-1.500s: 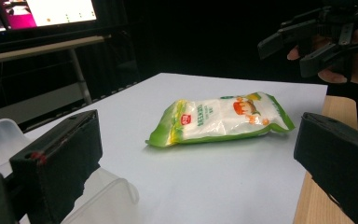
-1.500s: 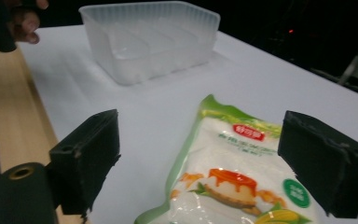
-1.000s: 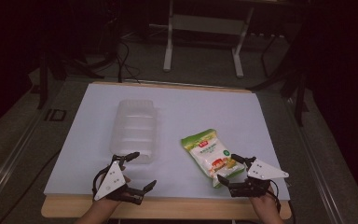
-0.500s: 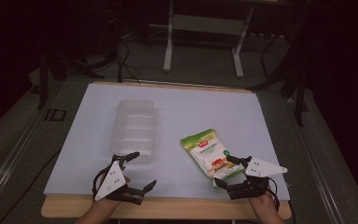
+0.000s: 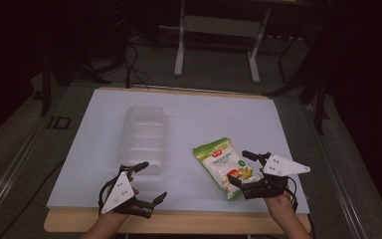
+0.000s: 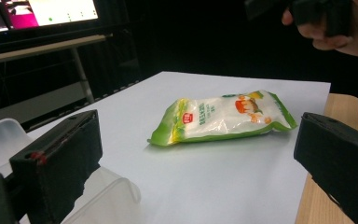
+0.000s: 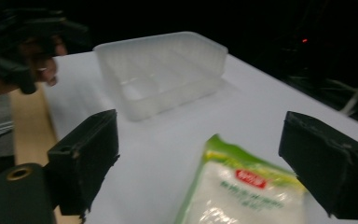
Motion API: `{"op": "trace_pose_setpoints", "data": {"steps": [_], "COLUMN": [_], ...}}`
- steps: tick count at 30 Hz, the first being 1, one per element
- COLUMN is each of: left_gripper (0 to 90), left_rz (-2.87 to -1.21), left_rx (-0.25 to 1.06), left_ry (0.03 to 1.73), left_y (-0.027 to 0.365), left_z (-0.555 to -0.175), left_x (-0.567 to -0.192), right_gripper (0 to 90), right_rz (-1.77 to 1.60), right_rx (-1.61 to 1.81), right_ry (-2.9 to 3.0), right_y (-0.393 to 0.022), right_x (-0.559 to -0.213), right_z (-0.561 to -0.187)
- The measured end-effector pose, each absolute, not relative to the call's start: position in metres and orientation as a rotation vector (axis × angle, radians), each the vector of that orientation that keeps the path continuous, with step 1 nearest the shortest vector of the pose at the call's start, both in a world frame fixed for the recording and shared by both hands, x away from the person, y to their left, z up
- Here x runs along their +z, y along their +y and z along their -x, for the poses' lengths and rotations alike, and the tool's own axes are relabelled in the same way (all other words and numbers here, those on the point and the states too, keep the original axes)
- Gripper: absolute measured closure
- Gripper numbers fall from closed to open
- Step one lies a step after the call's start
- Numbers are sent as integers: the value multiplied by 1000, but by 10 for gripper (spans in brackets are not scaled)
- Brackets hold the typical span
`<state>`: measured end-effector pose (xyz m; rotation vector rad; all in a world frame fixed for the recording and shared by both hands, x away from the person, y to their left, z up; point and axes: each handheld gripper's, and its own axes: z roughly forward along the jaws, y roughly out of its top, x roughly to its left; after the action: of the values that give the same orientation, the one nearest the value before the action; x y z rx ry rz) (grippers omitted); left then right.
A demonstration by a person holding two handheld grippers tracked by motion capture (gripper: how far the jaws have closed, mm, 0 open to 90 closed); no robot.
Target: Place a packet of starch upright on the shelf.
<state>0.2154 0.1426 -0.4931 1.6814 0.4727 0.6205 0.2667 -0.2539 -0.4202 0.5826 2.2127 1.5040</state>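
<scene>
A green and white snack bag (image 5: 221, 164) lies flat on the white sheet, right of centre. My right gripper (image 5: 237, 167) is open, its jaws straddling the bag's near right end. From the right gripper view the bag (image 7: 247, 191) sits low between the jaws of that gripper (image 7: 200, 154). A clear plastic container (image 5: 144, 137) stands left of centre. My left gripper (image 5: 154, 180) is open at the container's near right corner, holding nothing. The left gripper view looks between the jaws of that gripper (image 6: 200, 154) at the bag (image 6: 219, 116), with the container's corner (image 6: 9, 135) at left.
The white sheet (image 5: 209, 114) covers a wooden table whose front edge (image 5: 189, 221) runs along the bottom. A metal stand (image 5: 214, 30) and cables sit on the dark floor beyond. The right gripper view catches the container (image 7: 163, 70) and the person's other hand (image 7: 28, 56).
My right gripper has moved a little forward and left, so its open jaws now reach over the bag's end. The left gripper, bag and container have stayed put.
</scene>
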Motion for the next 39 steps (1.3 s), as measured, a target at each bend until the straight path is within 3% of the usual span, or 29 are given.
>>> {"op": "trace_pose_setpoints", "data": {"steps": [19,39], "left_gripper": [12,12], "left_rz": [-1687,-1686], "left_rx": [625,615], "left_ry": [470,469], "left_y": [143,143], "left_z": [-215,-216], "left_x": [-493,-494], "right_gripper": [109,109], "right_rz": [-753,-886], "right_rx": [1500,1395], "right_ry": [2075,2184], "right_y": [-245,-245], "right_x": [-414,-460], "right_z": [-322,-384]}}
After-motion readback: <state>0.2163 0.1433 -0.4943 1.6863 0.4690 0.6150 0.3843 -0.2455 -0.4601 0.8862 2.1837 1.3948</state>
